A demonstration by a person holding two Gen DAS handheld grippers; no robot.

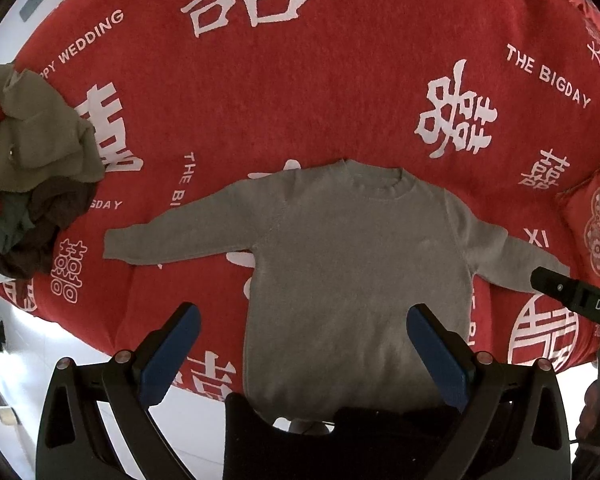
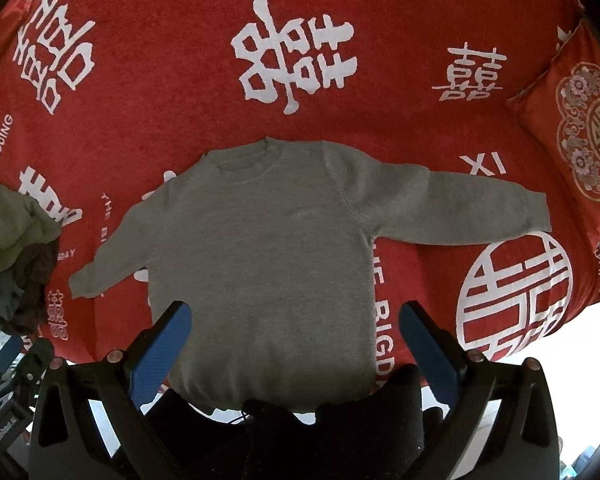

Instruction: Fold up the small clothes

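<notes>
A small grey-green sweater [image 1: 356, 264] [image 2: 260, 248] lies flat on the red bed cover, neck at the far side, both sleeves spread out sideways. My left gripper [image 1: 304, 320] hovers over the sweater's lower hem, wide open, with nothing between its blue pads [image 1: 436, 352]. My right gripper [image 2: 296, 318] also hangs over the lower hem, open and holding nothing. The right gripper's black body [image 1: 572, 296] shows in the left wrist view just past the right sleeve cuff. The hem's near edge is partly hidden behind dark shapes at the bottom of both views.
A heap of crumpled clothes [image 1: 32, 168] [image 2: 12, 248], olive, brown, teal and red, sits at the bed's left edge. A red embroidered cushion [image 1: 596, 232] [image 2: 572, 136] lies at the right. The red cover [image 1: 300, 92] with white characters stretches far behind the sweater. White floor [image 1: 24, 364] shows below the bed edge.
</notes>
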